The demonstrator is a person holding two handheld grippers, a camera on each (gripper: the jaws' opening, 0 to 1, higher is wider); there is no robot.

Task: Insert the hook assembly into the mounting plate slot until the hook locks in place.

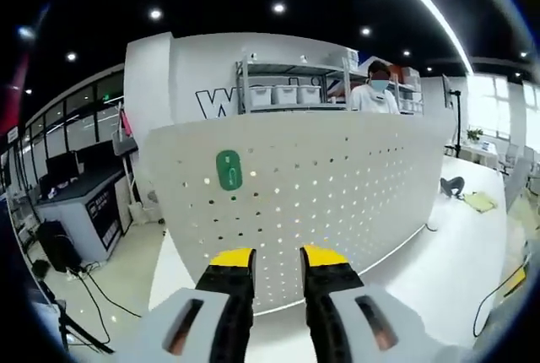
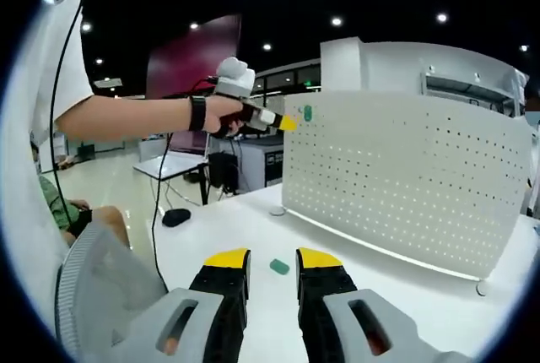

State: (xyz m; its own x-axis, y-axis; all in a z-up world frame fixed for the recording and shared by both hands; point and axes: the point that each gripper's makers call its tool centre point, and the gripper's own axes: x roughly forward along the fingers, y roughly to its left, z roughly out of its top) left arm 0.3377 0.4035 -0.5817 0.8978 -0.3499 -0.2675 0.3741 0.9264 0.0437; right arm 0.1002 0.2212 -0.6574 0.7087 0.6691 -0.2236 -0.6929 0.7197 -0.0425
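Green hook [image 1: 229, 170]: one, mounted on the white perforated mounting plate [image 1: 337, 186], at about 10 o'clock of the plate's face in your left gripper view. In your right gripper view the same hook [image 2: 308, 113] sits at the plate's [image 2: 405, 177] upper corner, at 11 o'clock of its face.

Green piece [image 2: 279, 267]: one, lying flat on the white table [image 2: 245, 228], just ahead of your right gripper's jaws and apart from the plate.

Your left gripper [image 1: 278, 257]: jaws parted by a narrow gap, holding nothing, pointed at the plate's lower middle, not touching it. In the right gripper view, your left gripper [image 2: 283, 123] is held up by your hand [image 2: 221, 115], its yellow tip just beside the hook at the plate's edge; contact cannot be told.

Your right gripper [image 2: 272, 255]: jaws parted narrowly, empty, over the table.

Further out: one shelf rack [image 1: 295, 84] with three white bins [image 1: 285, 94] behind the plate.
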